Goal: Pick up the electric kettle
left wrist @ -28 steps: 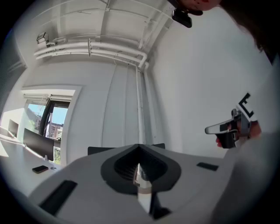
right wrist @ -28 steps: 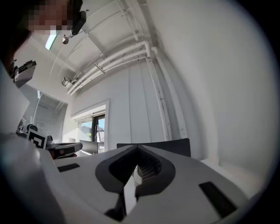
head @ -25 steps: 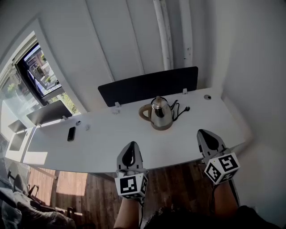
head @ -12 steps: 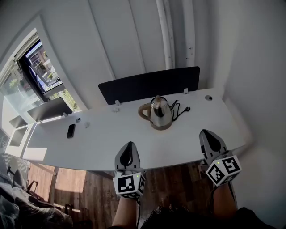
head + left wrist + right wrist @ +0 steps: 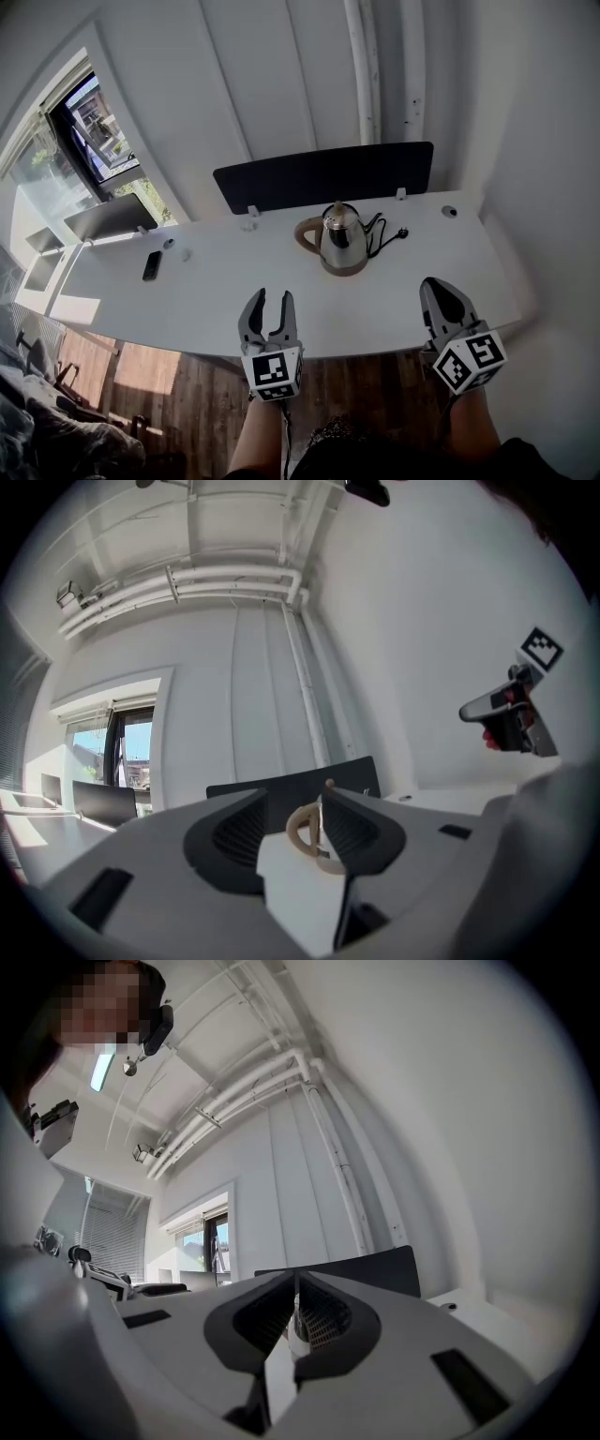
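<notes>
1 electric kettle (image 5: 341, 242) + 1 phone (image 5: 152, 265) on counter (image 5: 225, 281). L gripper (image 5: 269, 302) jaws just opening, nothing betw.; R gripper (image 5: 439, 289) closed, empty.

Strong daylight pours through the dark-framed window (image 5: 94, 131) at the left. It leaves a bright patch on the long white desk (image 5: 206, 281) and glints on the shiny steel electric kettle (image 5: 339, 242). Wide-angle distortion bows the white wall pipes (image 5: 366, 66), and both gripper views darken to black at the corners.

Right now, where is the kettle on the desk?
In the head view the kettle stands on the white desk, slightly right of centre, just in front of the dark divider panel, with its plug lying to its right.
</notes>
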The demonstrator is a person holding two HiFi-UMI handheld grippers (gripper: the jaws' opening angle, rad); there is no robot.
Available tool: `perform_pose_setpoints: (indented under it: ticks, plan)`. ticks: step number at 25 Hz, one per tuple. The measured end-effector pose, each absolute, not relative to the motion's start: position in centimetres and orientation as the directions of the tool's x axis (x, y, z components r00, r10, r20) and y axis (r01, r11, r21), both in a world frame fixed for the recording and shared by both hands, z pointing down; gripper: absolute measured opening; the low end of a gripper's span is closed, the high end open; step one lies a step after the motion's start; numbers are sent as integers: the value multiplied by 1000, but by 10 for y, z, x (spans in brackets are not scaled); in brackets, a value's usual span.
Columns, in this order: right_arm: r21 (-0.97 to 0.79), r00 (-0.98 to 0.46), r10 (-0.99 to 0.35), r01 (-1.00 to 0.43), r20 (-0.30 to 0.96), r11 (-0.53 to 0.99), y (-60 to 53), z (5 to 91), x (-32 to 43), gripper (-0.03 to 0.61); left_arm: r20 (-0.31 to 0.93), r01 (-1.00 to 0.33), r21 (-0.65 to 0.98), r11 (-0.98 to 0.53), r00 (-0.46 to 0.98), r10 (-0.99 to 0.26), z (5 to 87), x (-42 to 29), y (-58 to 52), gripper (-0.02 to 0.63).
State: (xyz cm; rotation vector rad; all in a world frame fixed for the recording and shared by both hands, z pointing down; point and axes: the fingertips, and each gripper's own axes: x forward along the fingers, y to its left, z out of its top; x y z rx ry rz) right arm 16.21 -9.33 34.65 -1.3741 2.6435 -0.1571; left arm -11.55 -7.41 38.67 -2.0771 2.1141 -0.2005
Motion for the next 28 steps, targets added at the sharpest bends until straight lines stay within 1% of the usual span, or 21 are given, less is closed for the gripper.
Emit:
perform_pose_setpoints:
  ticks: [2, 3, 13, 20, 28]
  plan:
    - [-163, -572, -816, -800, -86, 578, -103, 351, 156, 5, 11, -973, -231, 17, -21, -1000, 403, -124, -99, 192]
    - [-163, -572, -816, -800, -83, 577, -110, 354, 153, 5, 31, -972, -236, 13, -20, -999, 411, -127, -114, 195]
    - [-168, -510, -860, -845, -34, 508, -216, 376, 124, 6, 168, -958, -280, -70, 24, -986, 481, -162, -267, 195]
    - [-182, -491, -871, -857, 6, 482, -264, 389, 103, 6, 257, -953, -264, -151, 81, -963, 523, -159, -316, 195]
    - [-196, -485, -873, -861, 42, 469, -295, 407, 88, 6, 259, -935, -294, -201, 124, -958, 533, -151, -347, 195]
